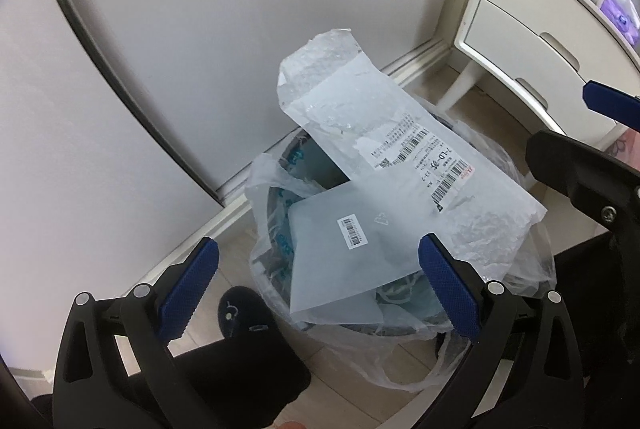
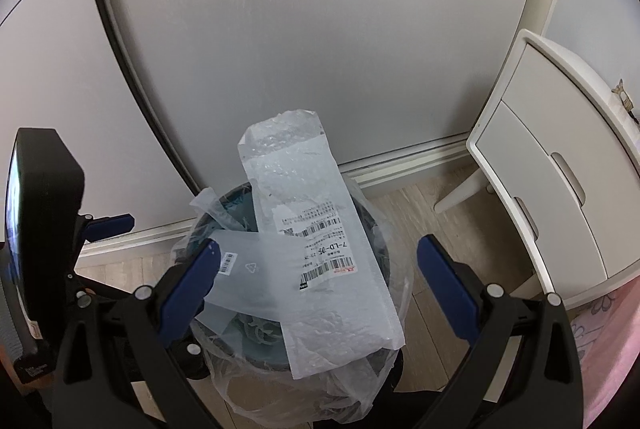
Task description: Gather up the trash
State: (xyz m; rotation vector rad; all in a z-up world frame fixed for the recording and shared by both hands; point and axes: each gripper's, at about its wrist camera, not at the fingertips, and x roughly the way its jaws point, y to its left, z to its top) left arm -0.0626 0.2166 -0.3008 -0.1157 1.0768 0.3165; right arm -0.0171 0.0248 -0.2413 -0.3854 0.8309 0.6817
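Both grippers, left gripper (image 1: 318, 289) and right gripper (image 2: 318, 289), gape wide and empty; long bubble mailer (image 1: 404, 157) pokes slanting from bin (image 2: 224, 205) just ahead.

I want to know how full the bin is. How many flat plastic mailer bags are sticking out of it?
2. A long bubble-lined bag with a shipping label leans out toward the wall; a smaller frosted bag with a barcode sticker lies across the front. More may sit hidden underneath.

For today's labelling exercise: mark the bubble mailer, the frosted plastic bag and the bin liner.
Bubble mailer (image 1: 404, 133), left wrist view, its printed shipping label.
Frosted plastic bag (image 1: 332, 269), left wrist view, flat middle below its barcode sticker.
Bin liner (image 2: 236, 385), right wrist view, clear plastic over the bin's side.
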